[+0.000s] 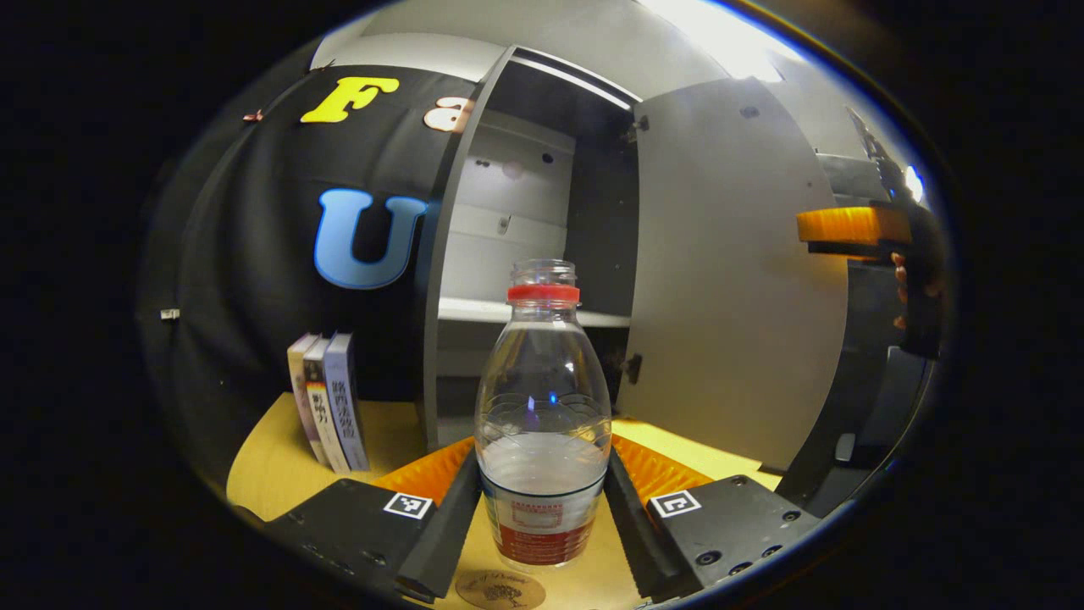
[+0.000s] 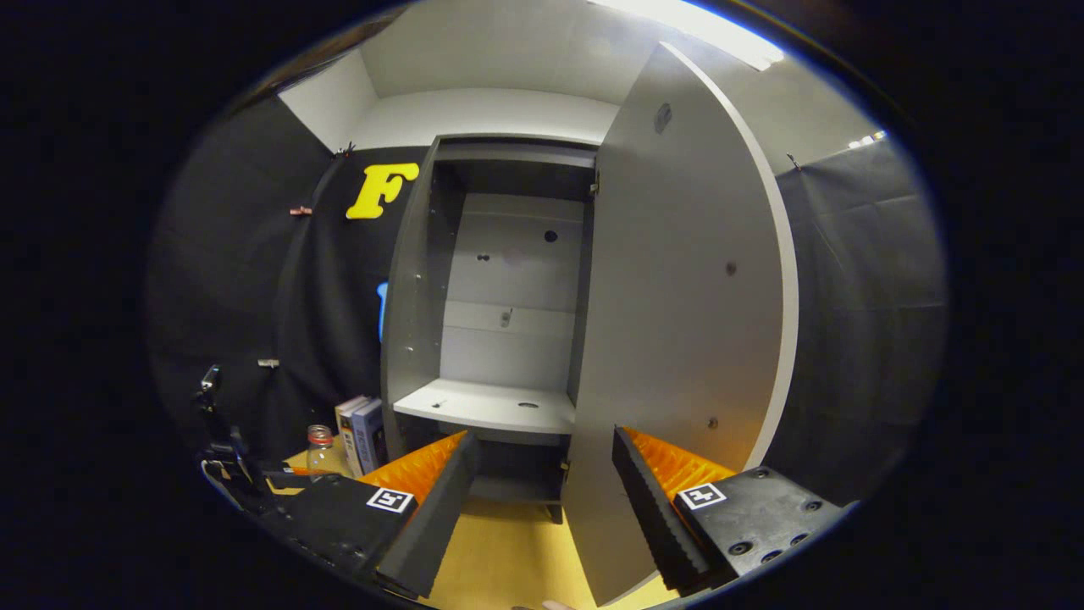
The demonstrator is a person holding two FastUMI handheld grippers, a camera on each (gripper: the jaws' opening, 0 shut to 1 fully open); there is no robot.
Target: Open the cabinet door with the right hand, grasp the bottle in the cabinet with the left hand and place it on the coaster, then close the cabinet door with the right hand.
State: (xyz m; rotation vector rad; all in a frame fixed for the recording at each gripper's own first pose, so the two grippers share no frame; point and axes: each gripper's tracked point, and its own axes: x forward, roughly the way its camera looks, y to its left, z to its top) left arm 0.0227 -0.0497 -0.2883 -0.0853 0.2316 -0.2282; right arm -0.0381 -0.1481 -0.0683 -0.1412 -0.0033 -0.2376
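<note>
Clamped upright in the left claw [image 1: 542, 500], the bottle [image 1: 543, 415] hangs just above the coaster [image 1: 500, 590] for placing, while the right claw [image 2: 542, 500] waits spread near the open cabinet door [image 2: 677, 339].

Clear bottle [image 1: 543, 424] with red neck ring, grey cabinet door [image 1: 728, 280], yellow table [image 1: 271, 466]

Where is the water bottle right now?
In the left gripper view, the bottle stands upright between the left claw's fingers, outside the open cabinet, just behind the coaster.

Coaster [image 1: 500, 589] cut by the lower edge; bottle [image 1: 543, 424] label illegibly small.
</note>
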